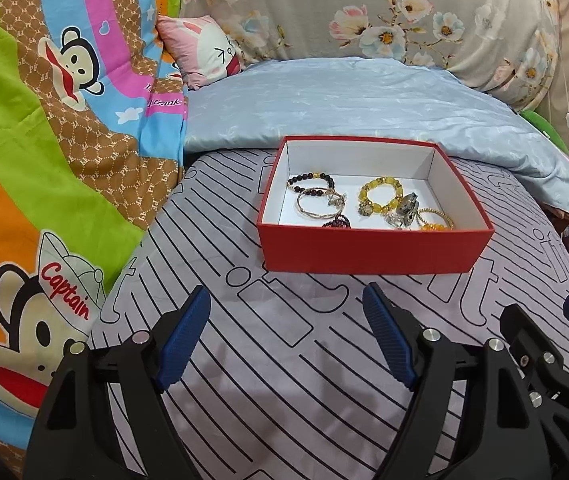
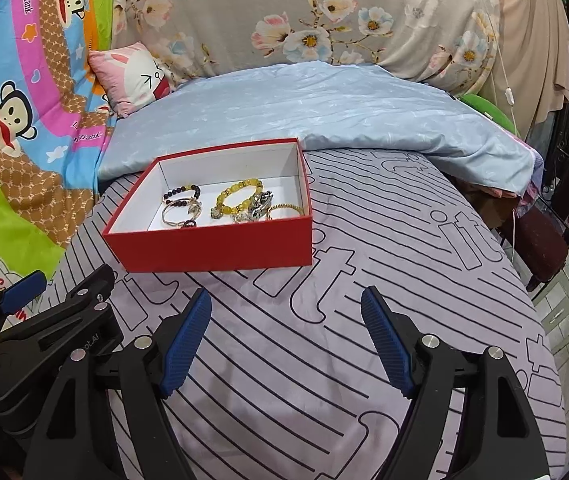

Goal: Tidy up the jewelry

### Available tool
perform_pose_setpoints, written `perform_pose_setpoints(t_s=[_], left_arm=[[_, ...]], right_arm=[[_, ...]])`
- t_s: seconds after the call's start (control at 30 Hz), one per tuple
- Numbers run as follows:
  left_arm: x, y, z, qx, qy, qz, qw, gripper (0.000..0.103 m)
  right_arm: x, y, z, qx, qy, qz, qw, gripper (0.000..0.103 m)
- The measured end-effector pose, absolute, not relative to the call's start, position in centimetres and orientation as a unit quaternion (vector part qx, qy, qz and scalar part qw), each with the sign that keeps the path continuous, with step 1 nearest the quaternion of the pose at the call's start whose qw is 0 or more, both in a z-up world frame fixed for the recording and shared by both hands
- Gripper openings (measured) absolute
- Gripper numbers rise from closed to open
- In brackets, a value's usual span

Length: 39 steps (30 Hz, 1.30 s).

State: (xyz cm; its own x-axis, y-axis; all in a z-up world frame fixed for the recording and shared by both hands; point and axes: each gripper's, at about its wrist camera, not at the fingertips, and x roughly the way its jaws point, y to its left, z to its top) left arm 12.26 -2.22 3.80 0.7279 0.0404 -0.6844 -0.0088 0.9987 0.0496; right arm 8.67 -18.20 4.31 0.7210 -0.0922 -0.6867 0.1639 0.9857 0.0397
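Note:
A red box [image 1: 372,250] with a white inside sits on the striped bed sheet; it also shows in the right wrist view [image 2: 212,246]. In it lie a yellow bead bracelet [image 1: 380,196] [image 2: 238,198], a dark bead bracelet [image 1: 310,180] [image 2: 180,193], a thin metal bangle [image 1: 316,204] [image 2: 174,214], a gold chain bracelet [image 1: 434,220] [image 2: 284,211] and a silver piece [image 1: 406,206] [image 2: 260,202]. My left gripper [image 1: 286,300] is open and empty, in front of the box. My right gripper [image 2: 286,300] is open and empty, beside the left one.
A light blue folded quilt [image 1: 344,100] lies behind the box. A floral bolster [image 1: 364,8] and a small pink pillow [image 1: 204,50] lie at the head. A bright cartoon blanket [image 1: 44,140] covers the left. The bed's edge and a dark chair [image 2: 556,232] are on the right.

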Motion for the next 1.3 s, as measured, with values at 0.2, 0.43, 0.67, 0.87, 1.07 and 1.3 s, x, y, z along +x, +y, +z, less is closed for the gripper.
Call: perform_pose_setpoints(t_s=[0.2, 0.43, 0.67, 0.87, 1.07, 1.3], left_arm=[[14.1, -2.0, 5.0, 0.012, 0.367, 0.018, 0.930, 0.076], [15.8, -2.4, 5.1, 0.021, 0.369, 0.024, 0.929, 0.076], [16.1, -2.4, 5.0, 0.019, 0.374, 0.022, 0.927, 0.076], [16.1, -2.4, 4.9, 0.020, 0.375, 0.023, 0.926, 0.076], [15.9, -2.6, 4.9, 0.027, 0.375, 0.026, 0.926, 0.076], [15.8, -2.6, 4.9, 0.027, 0.374, 0.028, 0.927, 0.076]], right_arm=[[10.7, -18.2, 5.6, 0.044, 0.366, -0.068, 0.927, 0.076], [12.5, -18.5, 5.7, 0.050, 0.371, -0.065, 0.925, 0.076], [12.6, -18.7, 5.6, 0.052, 0.372, -0.066, 0.924, 0.076], [12.4, -18.7, 5.6, 0.052, 0.372, -0.066, 0.925, 0.076], [12.5, -18.7, 5.6, 0.051, 0.373, -0.069, 0.924, 0.076], [12.5, -18.6, 5.5, 0.051, 0.374, -0.066, 0.924, 0.076]])
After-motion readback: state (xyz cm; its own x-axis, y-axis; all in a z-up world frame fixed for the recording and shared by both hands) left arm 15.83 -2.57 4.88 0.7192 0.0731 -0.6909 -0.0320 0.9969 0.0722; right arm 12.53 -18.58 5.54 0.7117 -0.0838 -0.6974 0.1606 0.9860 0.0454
